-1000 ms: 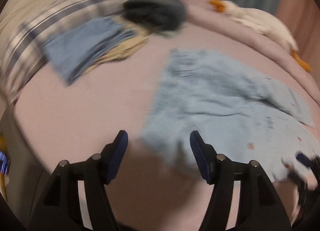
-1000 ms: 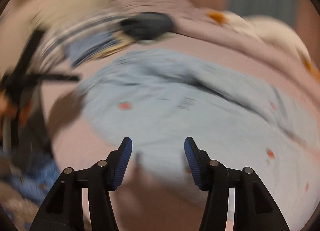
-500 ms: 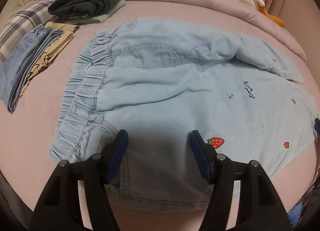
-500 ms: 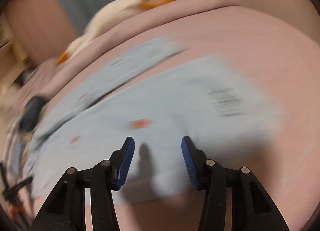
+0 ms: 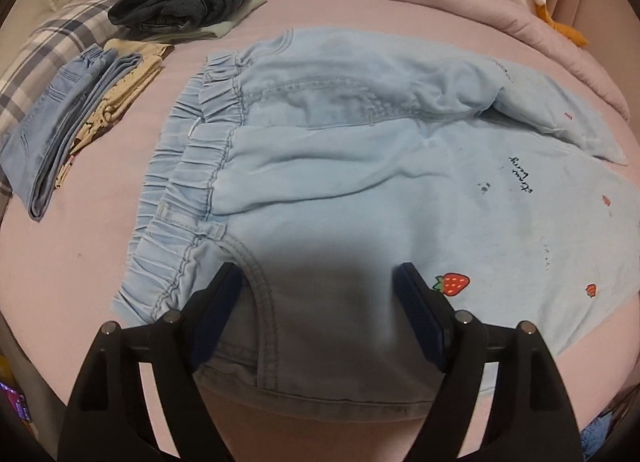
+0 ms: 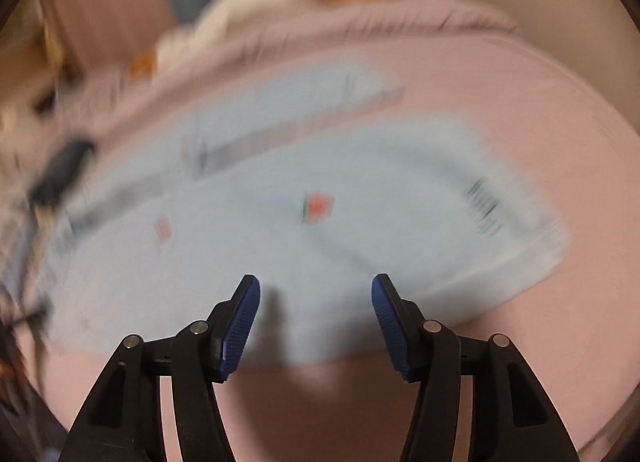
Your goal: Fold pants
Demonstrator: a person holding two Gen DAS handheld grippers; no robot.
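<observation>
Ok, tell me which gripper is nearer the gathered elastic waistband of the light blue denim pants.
Left. The left gripper hangs open just beside the waistband at the hip pocket. The right gripper is open over the leg end, far from it.

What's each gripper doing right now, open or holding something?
Left gripper: open, empty, above the pants.
Right gripper: open, empty.

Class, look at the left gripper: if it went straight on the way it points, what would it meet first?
Most likely the light blue pants, near the hip pocket; the open left gripper hangs just above them, though depth is unclear.
</observation>
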